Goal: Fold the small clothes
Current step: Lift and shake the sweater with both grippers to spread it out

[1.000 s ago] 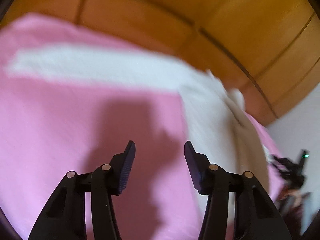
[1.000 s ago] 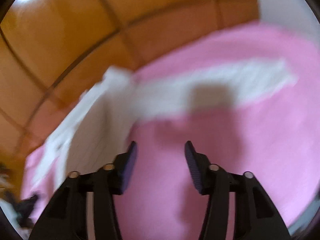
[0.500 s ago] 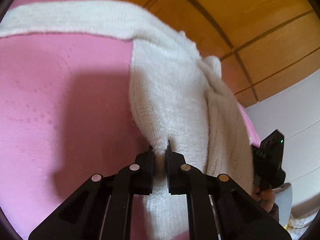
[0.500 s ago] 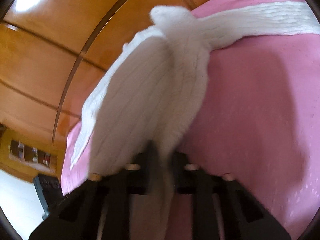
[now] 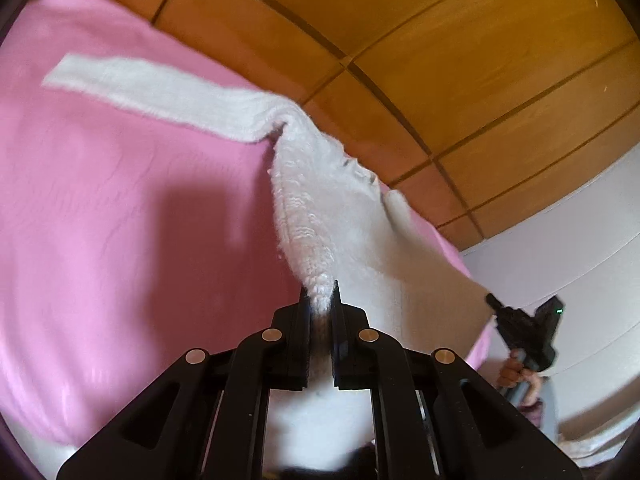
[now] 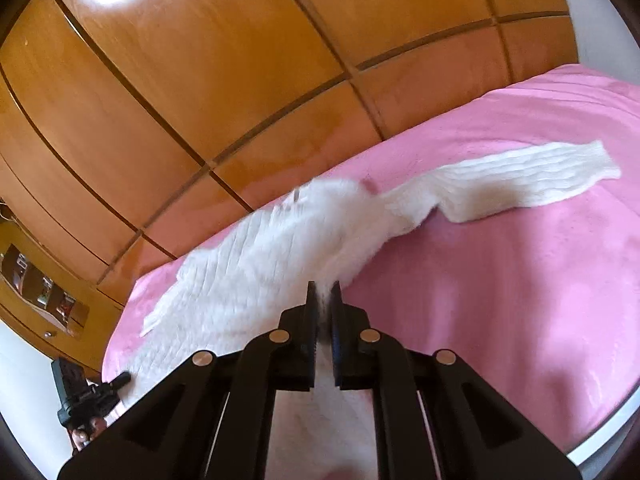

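Observation:
A white knitted sweater [image 5: 340, 216] lies partly on a pink bed cover [image 5: 120, 220], one sleeve [image 5: 160, 92] stretched flat to the left. My left gripper [image 5: 320, 300] is shut on the sweater's near edge and holds it lifted off the cover. In the right wrist view the same sweater [image 6: 280, 248] rises toward my right gripper [image 6: 324, 300], which is shut on another point of its near edge. The other sleeve [image 6: 520, 180] lies flat to the right on the pink cover [image 6: 500, 300]. Each gripper shows in the other's view, held by a hand, at the sweater's far corner.
A wooden panelled wall [image 5: 400, 40] runs behind the bed. A white wall [image 5: 580, 240] stands at the right in the left wrist view. A wooden shelf unit [image 6: 36, 292] is at the far left in the right wrist view. The bed's near edge [image 6: 600, 432] curves at lower right.
Both grippers went from open above the cover to shut on the sweater's near edge. They have since lifted it, so the sweater's body now hangs off the bed toward the fingers.

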